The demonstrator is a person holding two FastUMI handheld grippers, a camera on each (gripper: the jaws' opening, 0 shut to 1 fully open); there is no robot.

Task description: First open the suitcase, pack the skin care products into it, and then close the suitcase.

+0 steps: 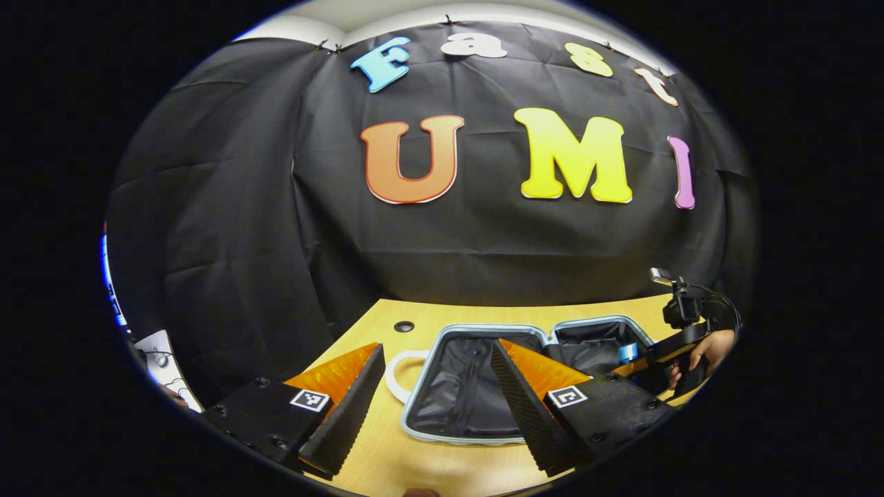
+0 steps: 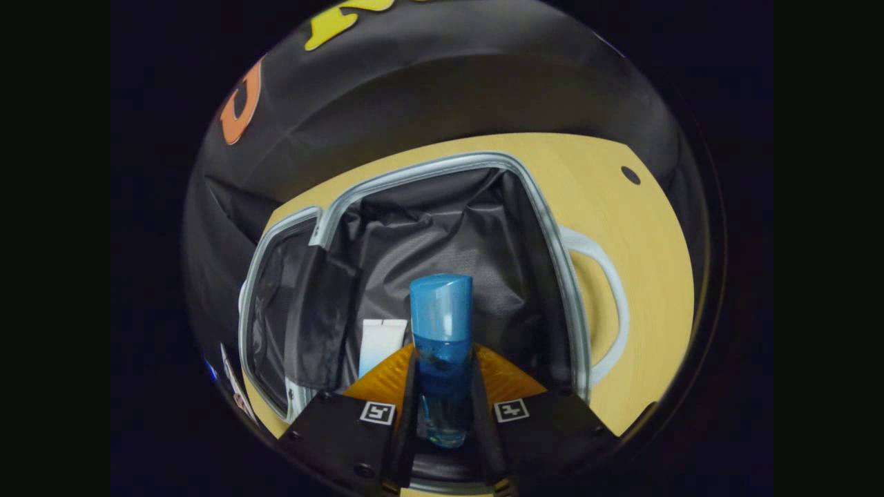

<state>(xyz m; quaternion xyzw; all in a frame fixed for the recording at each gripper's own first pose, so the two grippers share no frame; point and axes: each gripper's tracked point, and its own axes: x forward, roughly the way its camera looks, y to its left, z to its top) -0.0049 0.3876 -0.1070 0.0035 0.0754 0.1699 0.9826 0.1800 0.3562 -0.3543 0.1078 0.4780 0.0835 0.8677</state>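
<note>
Suitcase [image 1: 476, 386] halves are being displayed lying open and flat on the wooden table [image 1: 428, 324], the dark lining exposed and a pale rim running around each compartment. In the left gripper view, the left gripper [image 1: 435, 397] is being held just above the near edge of the suitcase with its fingers spread wide apart and nothing between them; the suitcase's white handle [image 1: 400, 369] is being seen between those fingers, on the table just beside the case. Beyond the far side of the suitcase in that view, the right gripper [image 1: 639, 359] is being carried by a hand [image 1: 711, 352] over the farther compartment, with a bit of blue caught at its tip. In the right gripper view, a blue bottle [image 2: 440, 352] is being pinched upright between the right gripper's fingers, both pressing on its sides, its cap pointing away from the camera and over the larger compartment of the suitcase. A white tube [image 2: 382, 342] is being seen lying inside the suitcase, just beside the bottle and near the seam between the two compartments. A small dark hole [image 2: 630, 174] in the table is being shown well apart from the suitcase, beyond the handle side.
</note>
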